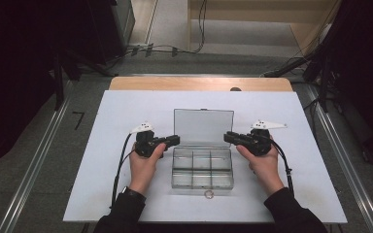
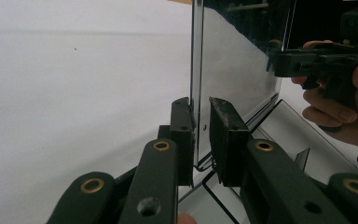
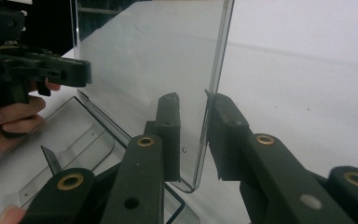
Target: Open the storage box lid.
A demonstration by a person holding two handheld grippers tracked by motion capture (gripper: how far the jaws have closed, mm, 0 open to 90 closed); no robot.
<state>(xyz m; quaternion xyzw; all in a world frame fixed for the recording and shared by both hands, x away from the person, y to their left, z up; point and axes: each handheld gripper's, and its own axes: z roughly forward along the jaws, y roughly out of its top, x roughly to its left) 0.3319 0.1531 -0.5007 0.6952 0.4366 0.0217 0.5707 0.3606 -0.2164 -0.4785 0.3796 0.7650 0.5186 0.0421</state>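
Jaws of the left gripper point(image 2: 201, 135) straddle the left edge of the raised lid point(image 2: 235, 70). In the left gripper view the left-hand pad lies against the lid's edge, while a slim gap shows between the clear sheet and the other pad, so this gripper is nearly closed around the lid without a firm pinch. The right gripper point(image 3: 193, 135) brackets the lid's opposite edge: in the right gripper view the sheet passes between both pads, close to the right-hand one, with a gap to the left-hand one; whether either pad truly presses I cannot tell for sure.

Seen from the high view, the left gripper point(image 1: 174, 140) and the right gripper point(image 1: 229, 137) point inward at each other, level, each held in a hand.

Between them stands the lid point(image 1: 203, 127), a clear rectangular sheet upright on its hinge, its long axis running left to right across the table and its free edge pointing up. Hinged to it in front lies the clear compartment box point(image 1: 202, 170), long axis also left to right, on the white board point(image 1: 116, 170), near its centre. A small ring point(image 1: 208, 194) lies just in front of the box.
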